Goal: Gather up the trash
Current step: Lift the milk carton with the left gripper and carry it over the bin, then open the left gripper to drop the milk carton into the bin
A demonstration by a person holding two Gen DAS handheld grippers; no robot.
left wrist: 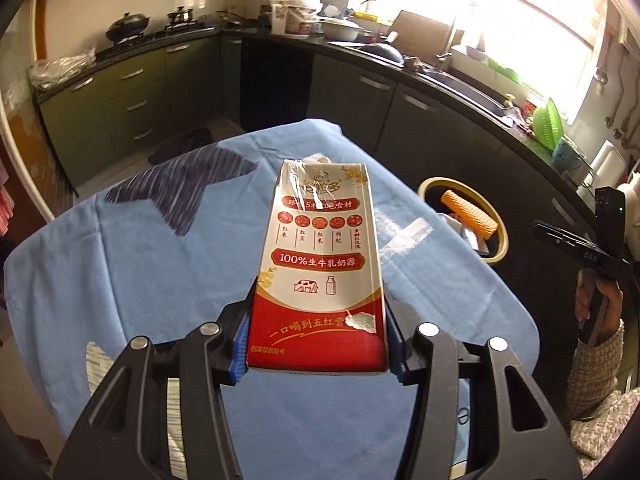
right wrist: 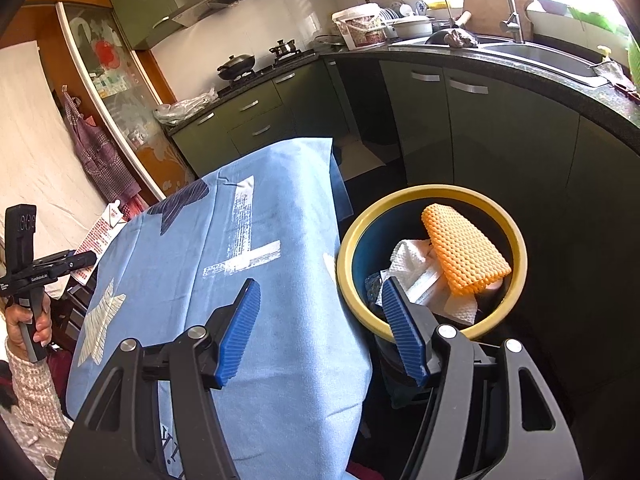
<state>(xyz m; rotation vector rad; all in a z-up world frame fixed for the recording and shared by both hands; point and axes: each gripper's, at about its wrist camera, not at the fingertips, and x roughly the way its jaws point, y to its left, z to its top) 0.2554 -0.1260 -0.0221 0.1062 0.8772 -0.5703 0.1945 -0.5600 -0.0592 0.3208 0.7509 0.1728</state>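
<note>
Left gripper (left wrist: 316, 344), blue ribbed pads pinching the bottom end of a red-and-white cardboard milk carton (left wrist: 320, 268), lifted above the blue star-print cloth (left wrist: 132, 264) covering the table. Carton flat-sided, plastic film at top, print reads "100%" plus Chinese text, cow and bottle icons. Right gripper (right wrist: 320, 332) spread, empty, over the cloth's right edge beside yellow-rimmed round bin (right wrist: 400, 196) holding orange mesh sponge (right wrist: 464, 252) and white paper towels (right wrist: 412, 260).

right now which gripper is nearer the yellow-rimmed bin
Right. The right gripper hangs open beside the bin, one finger over its rim. The left gripper, shut on the milk carton, is over the blue cloth.
</note>
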